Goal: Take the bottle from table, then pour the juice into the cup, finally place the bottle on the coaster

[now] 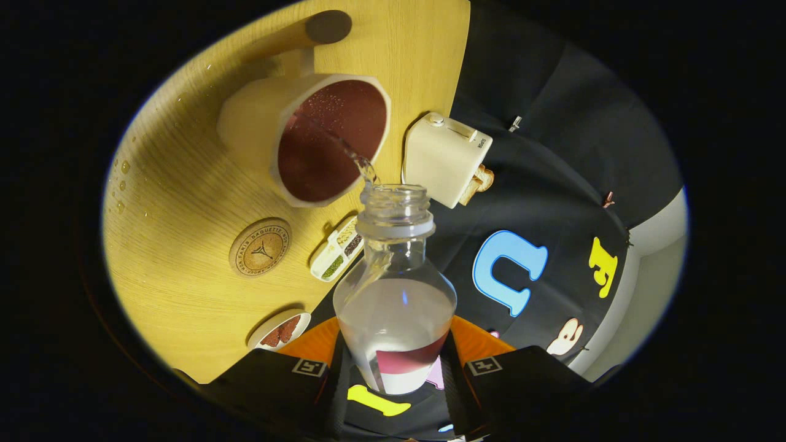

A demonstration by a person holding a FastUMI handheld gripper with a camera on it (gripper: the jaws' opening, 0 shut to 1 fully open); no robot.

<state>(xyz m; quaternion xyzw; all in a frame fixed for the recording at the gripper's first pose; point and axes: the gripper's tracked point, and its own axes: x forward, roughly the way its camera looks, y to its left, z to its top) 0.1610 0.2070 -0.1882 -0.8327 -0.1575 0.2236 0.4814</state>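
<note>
My gripper (393, 374) is shut on a clear plastic bottle (396, 288), its fingers pressing on both sides of the lower body. The bottle is uncapped and tilted, and a thin clear stream runs from its mouth into the cup (328, 138) just beyond. The cup is cream outside and dark red inside, and stands on the wooden table (184, 184). A round cork coaster (260, 248) lies on the table beside the cup, to the left of the bottle's neck. Liquid still fills the lower part of the bottle.
A white box-shaped device (445, 158) stands at the table's edge by the cup. A small divided tray of seeds (336, 252) and a small dish (280, 329) lie near the coaster. Drops of water (123, 175) dot the table's far side. A dark round disc (327, 27) lies beyond the cup.
</note>
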